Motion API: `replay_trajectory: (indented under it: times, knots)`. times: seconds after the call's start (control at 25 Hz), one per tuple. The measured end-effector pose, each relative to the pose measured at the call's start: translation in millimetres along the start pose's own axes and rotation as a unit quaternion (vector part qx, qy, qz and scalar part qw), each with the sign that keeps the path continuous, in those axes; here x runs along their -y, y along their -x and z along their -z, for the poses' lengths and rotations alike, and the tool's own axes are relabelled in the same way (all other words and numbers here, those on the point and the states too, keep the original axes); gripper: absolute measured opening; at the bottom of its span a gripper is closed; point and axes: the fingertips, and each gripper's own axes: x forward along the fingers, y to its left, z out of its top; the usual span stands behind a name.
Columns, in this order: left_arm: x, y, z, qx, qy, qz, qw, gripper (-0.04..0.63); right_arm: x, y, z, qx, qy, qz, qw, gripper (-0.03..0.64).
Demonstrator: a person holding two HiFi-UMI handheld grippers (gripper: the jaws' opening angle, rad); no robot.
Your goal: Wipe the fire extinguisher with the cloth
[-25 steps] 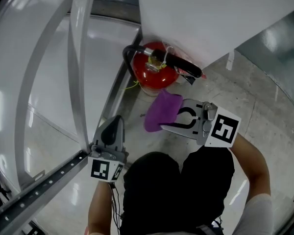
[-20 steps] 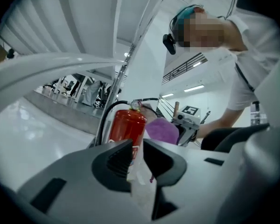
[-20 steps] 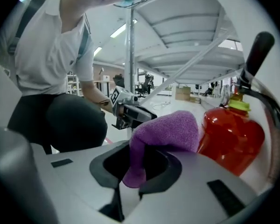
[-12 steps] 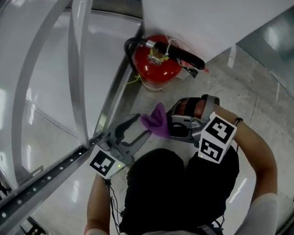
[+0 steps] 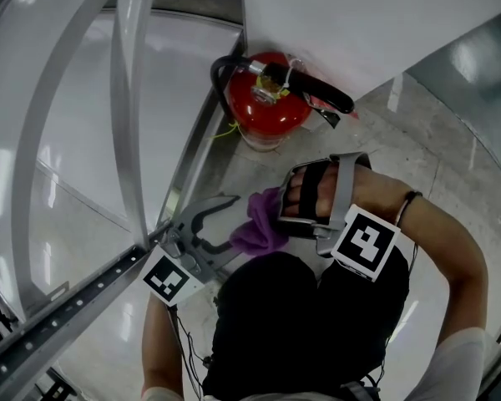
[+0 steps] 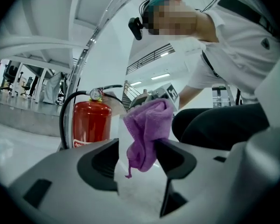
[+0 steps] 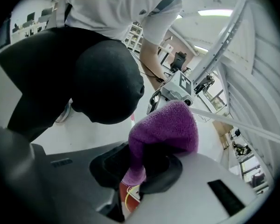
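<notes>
While the purple terry cloth sits bunched at mid-frame: I read this as sorting out the grip, and I judge that no wiping has begun.
Grey metal rail, left of frame: it runs down close beside the extinguisher's spot, so I would keep my tools off it.
Left gripper, lower left of centre: its jaws are opening and stand wide. In the left gripper view the cloth's loose tail hangs between them, but the pads do not press on it, so this gripper holds nothing.
Red cylindrical steel fire extinguisher, upper centre: it stands upright on the floor against the white wall panel, apart from the cloth. Its black hose loops on the left and its black lever points right.
Right gripper, right of centre: it is clamped on the cloth. The right gripper view shows a wad bulging over the closed jaws.
Doing it well: I would draw the left jaws fully clear of the tail first. Then I would carry the wad up-frame and press its broad face flat on the red shell, stroking downward. I expect the hose and lever to snag loose fabric, so I would work round them.
</notes>
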Motion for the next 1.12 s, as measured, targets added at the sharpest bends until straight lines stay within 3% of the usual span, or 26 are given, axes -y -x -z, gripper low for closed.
replay_trajectory:
  times: [0.12,0.24,0.36,0.44,0.8,1.0,1.12]
  knots:
    - [-0.2,-4.9,0.9,-0.033,-0.050,0.007,0.9982,0.253,-7.6,-6.4,2.9,-0.018,0.030,-0.019,0.999,0.057]
    - [5.3,-12.7,13.8,-0.107,-0.117,0.034,0.9867,0.270,-12.2,-14.4,5.5,-0.036,0.059,-0.032,0.997,0.057]
    - [9.0,-17.8,17.2,-0.134,-0.152,0.057,0.9775,0.272,-15.2,-17.7,4.7,-0.029,0.042,-0.034,0.998,0.057]
    - [11.5,-18.1,17.6,-0.129,-0.148,0.065,0.9783,0.265,-17.1,-16.2,4.3,-0.019,0.020,-0.036,0.999,0.057]
    - [21.7,-21.7,18.4,-0.106,-0.136,0.069,0.9826,0.070,-16.1,-10.4,13.1,-0.024,0.005,-0.031,0.999,0.057]
    - [23.1,-20.0,19.6,-0.095,-0.116,0.066,0.9865,0.049,-16.4,-11.1,15.1,-0.012,-0.011,-0.023,1.000,0.058]
    - [20.9,-18.1,23.2,-0.095,-0.099,0.061,0.9887,0.048,-10.9,-14.0,24.6,-0.006,-0.040,0.005,0.999,0.058]
